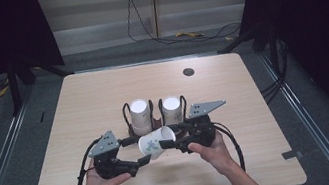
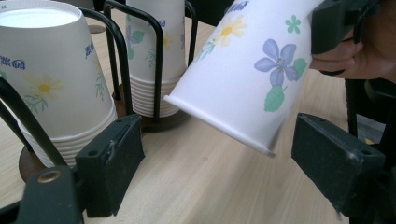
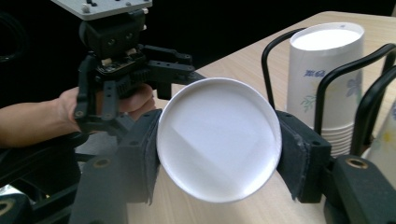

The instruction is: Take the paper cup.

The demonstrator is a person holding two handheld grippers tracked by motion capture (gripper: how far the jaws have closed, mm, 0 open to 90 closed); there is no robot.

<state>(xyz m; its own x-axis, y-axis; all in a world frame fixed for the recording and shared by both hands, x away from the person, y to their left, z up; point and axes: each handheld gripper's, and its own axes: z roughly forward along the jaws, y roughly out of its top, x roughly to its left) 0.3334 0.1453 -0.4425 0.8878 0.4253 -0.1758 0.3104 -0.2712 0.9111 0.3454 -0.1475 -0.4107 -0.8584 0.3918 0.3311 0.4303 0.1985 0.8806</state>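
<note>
A single flowered paper cup [image 1: 156, 142] lies tilted on its side just above the table. My right gripper [image 1: 167, 145] is shut on it near its base. In the right gripper view the cup's white bottom [image 3: 219, 140] sits pressed between both pads. My left gripper [image 1: 144, 160] is open. In the left gripper view its pads [image 2: 116, 158] stand apart on either side of the cup's rim [image 2: 219, 126] without touching it. Behind stand two upside-down cup stacks, the left stack [image 1: 140, 114] and the right stack [image 1: 171, 109], each in a black wire holder.
The wooden table [image 1: 101, 93] has a round dark grommet [image 1: 188, 72] at its far right. The wire holders' wooden bases [image 2: 28, 163] sit close ahead of the left gripper. Cables lie on the floor beyond the table's far edge.
</note>
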